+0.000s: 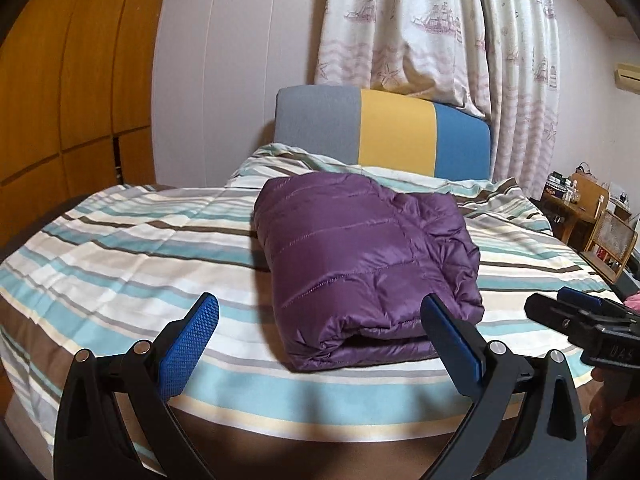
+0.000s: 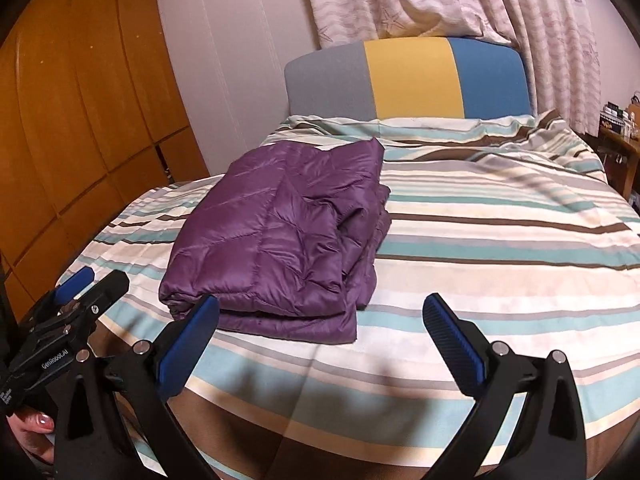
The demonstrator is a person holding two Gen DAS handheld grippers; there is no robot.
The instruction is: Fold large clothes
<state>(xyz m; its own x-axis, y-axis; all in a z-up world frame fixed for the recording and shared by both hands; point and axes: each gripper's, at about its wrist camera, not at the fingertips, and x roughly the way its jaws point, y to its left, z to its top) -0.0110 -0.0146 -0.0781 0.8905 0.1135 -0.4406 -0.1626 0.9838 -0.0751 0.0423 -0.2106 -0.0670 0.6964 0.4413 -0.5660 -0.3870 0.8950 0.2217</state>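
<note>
Currently, the purple quilted down jacket (image 1: 360,264) lies folded into a compact rectangular bundle on the bed covered with a striped duvet in teal, cream, brown and grey (image 1: 120,248). The bundle sits near the foot end of the bed, left of centre in the right wrist view (image 2: 276,244), with its layered fold edges facing the cameras and its stacked side edges toward the right.

The left gripper (image 1: 320,320), black-framed with blue textured pads, is held above the foot edge of the bed. Its jaws are spread wide and hold nothing; the near corner of the bundle appears between the fingers, but no contact is visible. In the right wrist view the same gripper (image 2: 86,280) shows at the lower left, beside the bed edge, with a hand (image 2: 34,428) at its grip.

The right gripper (image 2: 320,320), of the same black and blue build, is likewise spread wide and empty, positioned to the right of the bundle and clear of it. In the left wrist view it (image 1: 568,300) shows only side-on at the right edge, so its jaw gap is hard to judge from that angle.

Behind the bed stand a padded headboard in grey, yellow and blue panels (image 1: 384,132), a white curtain printed with ships (image 1: 432,28) and orange-brown wooden cabinet doors (image 1: 80,72).
</note>
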